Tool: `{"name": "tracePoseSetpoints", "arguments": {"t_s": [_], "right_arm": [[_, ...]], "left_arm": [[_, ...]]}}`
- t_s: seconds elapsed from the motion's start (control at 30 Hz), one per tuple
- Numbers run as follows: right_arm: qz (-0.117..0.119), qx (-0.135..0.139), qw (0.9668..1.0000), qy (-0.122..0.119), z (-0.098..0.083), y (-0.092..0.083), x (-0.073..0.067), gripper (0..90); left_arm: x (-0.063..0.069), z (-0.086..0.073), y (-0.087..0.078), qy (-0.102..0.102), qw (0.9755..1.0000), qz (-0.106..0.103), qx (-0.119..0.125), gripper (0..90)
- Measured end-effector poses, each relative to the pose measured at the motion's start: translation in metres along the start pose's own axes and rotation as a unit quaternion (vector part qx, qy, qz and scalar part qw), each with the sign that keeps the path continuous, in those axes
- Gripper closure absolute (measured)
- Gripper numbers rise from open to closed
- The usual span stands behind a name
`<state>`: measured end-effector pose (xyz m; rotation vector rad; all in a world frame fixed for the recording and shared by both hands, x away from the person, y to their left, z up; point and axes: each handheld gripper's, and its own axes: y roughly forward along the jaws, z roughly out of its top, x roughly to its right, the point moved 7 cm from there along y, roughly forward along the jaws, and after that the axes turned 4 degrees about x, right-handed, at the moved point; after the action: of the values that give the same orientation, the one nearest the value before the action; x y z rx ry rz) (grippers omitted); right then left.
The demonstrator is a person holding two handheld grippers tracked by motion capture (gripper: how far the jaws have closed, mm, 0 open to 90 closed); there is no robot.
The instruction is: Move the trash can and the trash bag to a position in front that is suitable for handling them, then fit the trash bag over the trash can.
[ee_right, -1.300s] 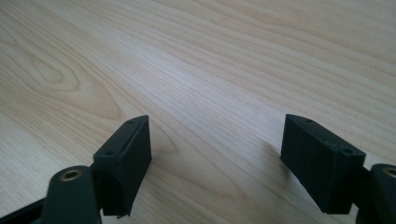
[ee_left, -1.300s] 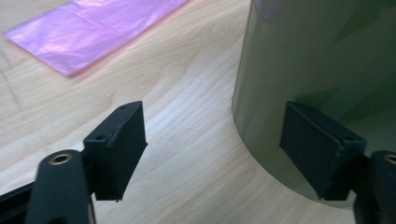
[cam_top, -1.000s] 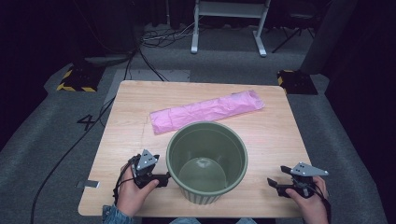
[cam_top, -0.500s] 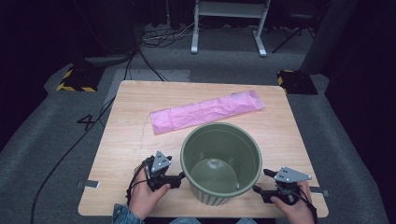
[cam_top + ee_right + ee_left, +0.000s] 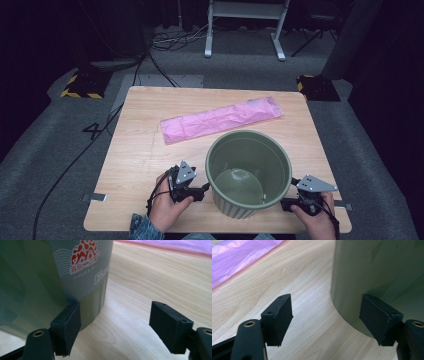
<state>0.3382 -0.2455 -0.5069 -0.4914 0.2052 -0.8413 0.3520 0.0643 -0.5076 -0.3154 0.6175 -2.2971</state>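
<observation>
Both hands rest low at the near edge. The left gripper (image 5: 204,190) points rightward, the right gripper (image 5: 285,204) leftward, facing each other. Each pair of jaws stands wide apart, having just closed slightly, gripping nothing.

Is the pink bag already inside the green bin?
No, the pink bag lies flat on the table behind the green bin, whose inside holds nothing in the high view.
</observation>
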Motion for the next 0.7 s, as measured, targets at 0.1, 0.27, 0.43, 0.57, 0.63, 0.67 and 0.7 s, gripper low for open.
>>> {"name": "tracePoseSetpoints", "arguments": {"t_s": [0.1,0.27,0.43,0.57,0.63,0.67,0.7], "right_arm": [[0.002,0.001,1.0,-0.003,0.001,0.005,0.001,27.7],[0.02,0.003,0.9998,-0.004,0.001,0.009,-0.002,27.7],[0.024,0.001,0.9997,-0.008,0.001,0.012,-0.003,26.3],[0.019,-0.013,0.9997,0.0,-0.008,0.013,0.004,25.7],[0.014,-0.02,0.9997,0.002,-0.011,0.013,0.008,25.5],[0.014,-0.02,0.9997,0.002,-0.011,0.013,0.008,25.5],[0.012,-0.024,0.9996,0.004,-0.014,0.014,0.011,25.5]], "left_arm": [[-0.002,0.0,-0.002,-0.005,1.0,-0.005,0.0,26.7],[-0.007,-0.001,-0.005,-0.002,1.0,-0.001,-0.003,23.7],[-0.015,0.001,-0.01,-0.003,1.0,0.006,0.003,23.7],[-0.022,0.004,-0.013,0.002,0.9999,0.014,0.002,23.6],[-0.03,0.008,-0.015,0.011,0.9997,0.021,0.0,23.5],[-0.03,0.008,-0.015,0.011,0.9997,0.021,0.0,23.4],[-0.037,0.012,-0.015,0.016,0.9996,0.024,0.001,23.3]]}}
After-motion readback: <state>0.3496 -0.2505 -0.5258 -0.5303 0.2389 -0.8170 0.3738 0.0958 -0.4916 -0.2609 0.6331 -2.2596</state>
